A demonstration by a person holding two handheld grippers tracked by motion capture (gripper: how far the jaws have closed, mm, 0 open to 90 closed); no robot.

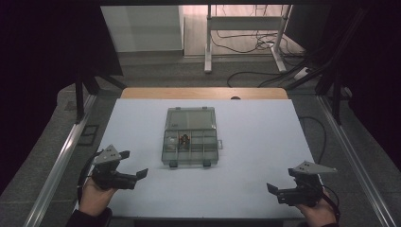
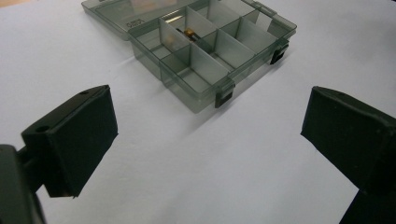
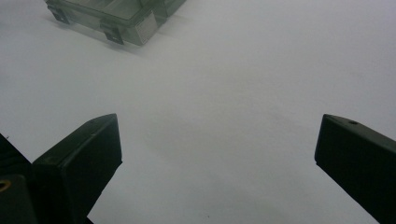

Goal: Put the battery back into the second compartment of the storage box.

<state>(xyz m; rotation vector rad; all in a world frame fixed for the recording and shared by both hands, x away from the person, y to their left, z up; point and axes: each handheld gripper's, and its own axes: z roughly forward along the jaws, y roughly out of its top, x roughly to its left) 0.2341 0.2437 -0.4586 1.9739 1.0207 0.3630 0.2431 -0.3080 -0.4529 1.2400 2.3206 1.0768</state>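
A translucent grey compartment box lies open mid-table, its lid flat behind it. One middle compartment holds a small orange and dark part. My left gripper is open, near the front left and just left of the box's front corner. In the left gripper view the box lies ahead of the wide-apart jaws, with the small part inside. My right gripper is open at the front right, well away from the box. The right gripper view has its spread jaws over bare table, the box's latched corner at top left.
The white table top has a wooden strip along its far edge. Metal rails run along both sides. Beyond the table are a desk frame and cables on the floor.
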